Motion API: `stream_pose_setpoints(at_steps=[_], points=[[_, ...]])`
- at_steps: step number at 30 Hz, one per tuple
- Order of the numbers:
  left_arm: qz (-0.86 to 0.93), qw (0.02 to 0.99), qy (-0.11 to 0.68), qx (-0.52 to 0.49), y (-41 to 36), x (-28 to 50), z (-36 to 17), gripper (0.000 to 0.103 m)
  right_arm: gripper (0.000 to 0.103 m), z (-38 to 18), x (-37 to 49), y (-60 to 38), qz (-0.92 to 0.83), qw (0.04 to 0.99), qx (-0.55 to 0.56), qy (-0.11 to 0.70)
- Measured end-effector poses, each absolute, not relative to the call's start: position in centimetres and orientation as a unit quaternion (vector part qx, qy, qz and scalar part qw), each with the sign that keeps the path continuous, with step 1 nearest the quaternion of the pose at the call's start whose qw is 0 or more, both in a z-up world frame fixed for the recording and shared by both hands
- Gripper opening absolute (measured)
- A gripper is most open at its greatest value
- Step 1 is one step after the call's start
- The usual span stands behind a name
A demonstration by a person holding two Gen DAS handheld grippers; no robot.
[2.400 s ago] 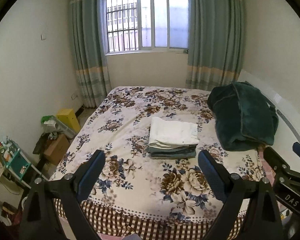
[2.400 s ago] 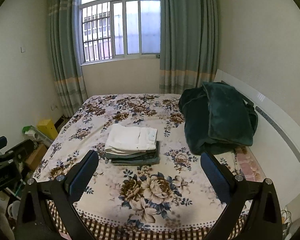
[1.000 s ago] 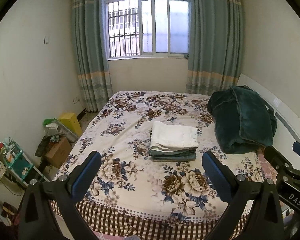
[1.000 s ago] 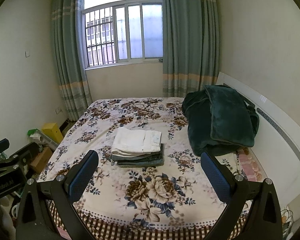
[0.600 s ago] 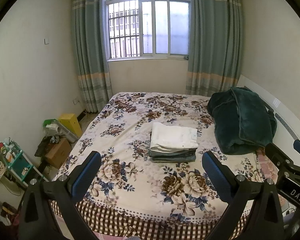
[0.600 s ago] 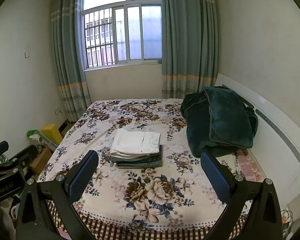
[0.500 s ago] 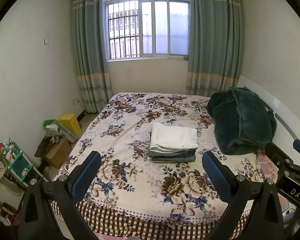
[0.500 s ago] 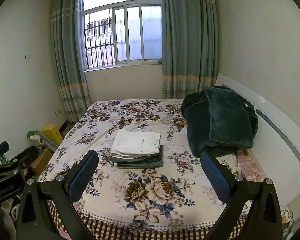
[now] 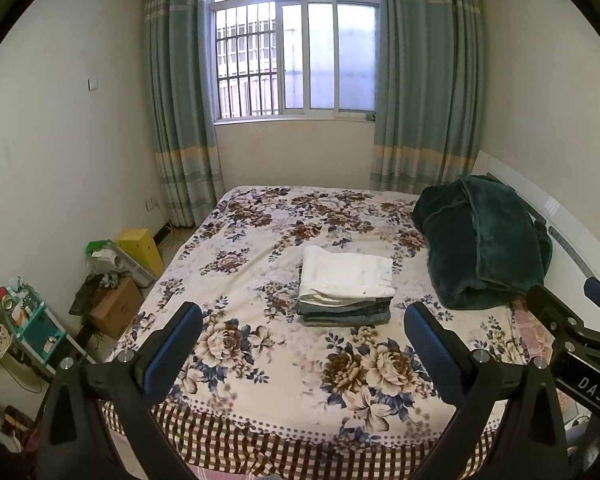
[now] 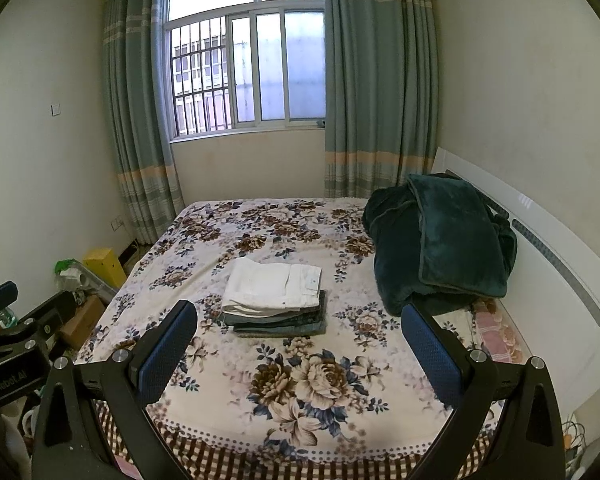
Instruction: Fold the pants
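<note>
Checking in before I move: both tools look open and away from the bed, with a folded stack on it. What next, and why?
Probably hold off. The left tool and right tool are open, empty and short of the bed. The white pants lie squarely folded atop the stack of darker pants; no unfolded pants show. Touching it risks disturbing a neat stack.

Left hand-held gripper (image 9: 302, 340) spread wide, right hand-held gripper (image 10: 298, 338) likewise
</note>
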State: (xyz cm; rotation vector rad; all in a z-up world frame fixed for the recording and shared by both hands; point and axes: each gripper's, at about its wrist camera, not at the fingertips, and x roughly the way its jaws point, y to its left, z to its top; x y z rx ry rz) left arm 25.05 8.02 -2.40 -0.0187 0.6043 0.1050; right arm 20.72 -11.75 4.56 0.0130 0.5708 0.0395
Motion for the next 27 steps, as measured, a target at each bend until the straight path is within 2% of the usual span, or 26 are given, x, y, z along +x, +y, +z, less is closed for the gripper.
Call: stream_pose_setpoints(at_steps=[27], points=[[0.054, 0.955, 0.293, -0.009, 7.97, 24.23, -2.32, 0.103, 0.103, 5.21, 20.87, -11.85, 0.021, 0.960, 0.006, 0.279]])
